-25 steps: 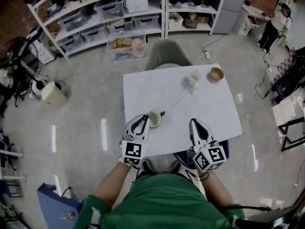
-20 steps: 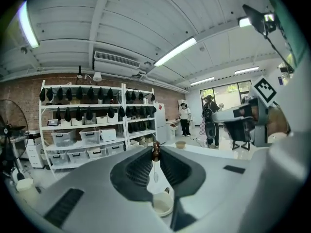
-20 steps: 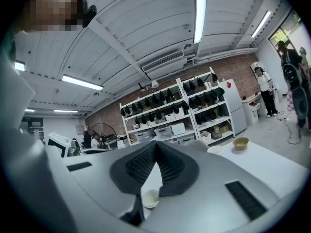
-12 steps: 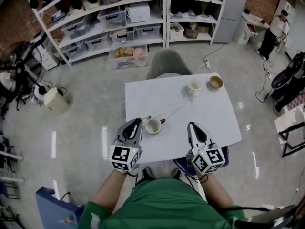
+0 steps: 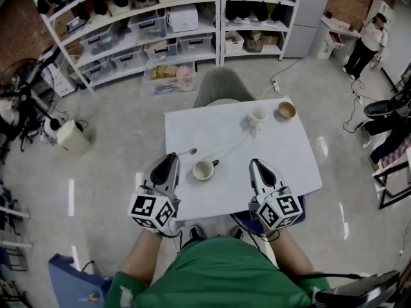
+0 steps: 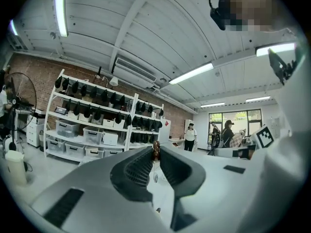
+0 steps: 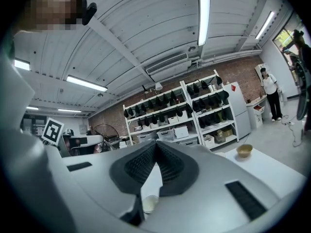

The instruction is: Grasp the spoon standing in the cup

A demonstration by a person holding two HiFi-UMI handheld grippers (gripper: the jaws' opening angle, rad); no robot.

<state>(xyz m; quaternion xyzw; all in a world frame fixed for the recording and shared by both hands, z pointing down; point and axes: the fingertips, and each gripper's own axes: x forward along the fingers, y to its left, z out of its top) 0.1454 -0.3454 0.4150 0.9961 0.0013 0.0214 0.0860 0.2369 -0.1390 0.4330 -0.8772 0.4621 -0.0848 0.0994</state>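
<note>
One spoon (image 5: 187, 151) is pinched in the left gripper (image 5: 171, 158), just left of the cup (image 5: 204, 170). Right of the cup, the right gripper (image 5: 255, 164) is closed, empty.

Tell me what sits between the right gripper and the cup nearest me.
Nothing does. In the head view, only bare white table separates the right gripper from the cup.

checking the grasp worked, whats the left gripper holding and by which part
The left gripper holds the spoon, pinched at its jaw tips near one end, seemingly the handle. The rest sticks out sideways, clear of the cup.
</note>
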